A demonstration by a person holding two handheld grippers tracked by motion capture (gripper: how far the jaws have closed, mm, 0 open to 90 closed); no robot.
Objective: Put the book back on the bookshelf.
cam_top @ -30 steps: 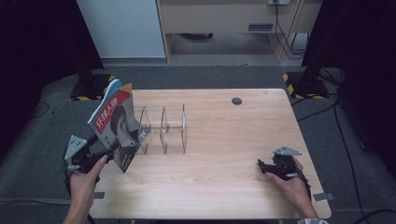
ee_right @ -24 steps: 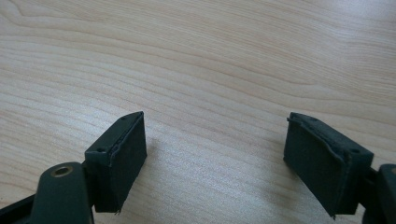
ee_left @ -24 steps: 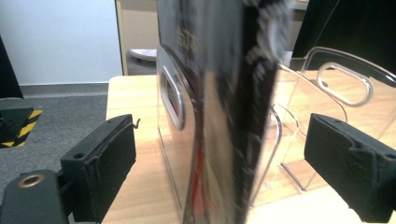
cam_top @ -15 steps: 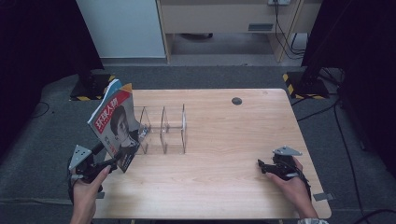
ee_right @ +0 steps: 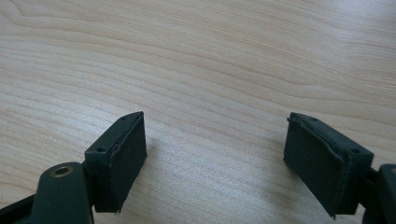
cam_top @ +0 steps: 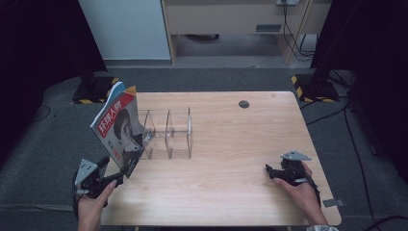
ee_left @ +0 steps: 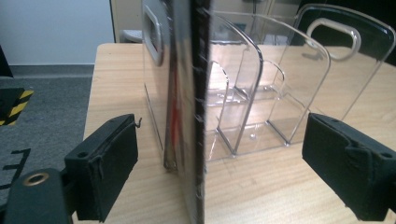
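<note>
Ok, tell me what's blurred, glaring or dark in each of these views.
High view: the wooden table is evenly lit, the floor around it falls to near black, and the magazine is legible. Left gripper view: the magazine's edge is smeared out of focus up close, and the clear acrylic rack throws pale reflections. Right gripper view: soft sheen on the wood grain, jaws sharp.

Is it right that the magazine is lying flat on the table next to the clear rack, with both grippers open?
Not quite. The magazine stands upright on its edge, leaning against the clear rack, as the high view shows. Both the left gripper and right gripper are open.
</note>
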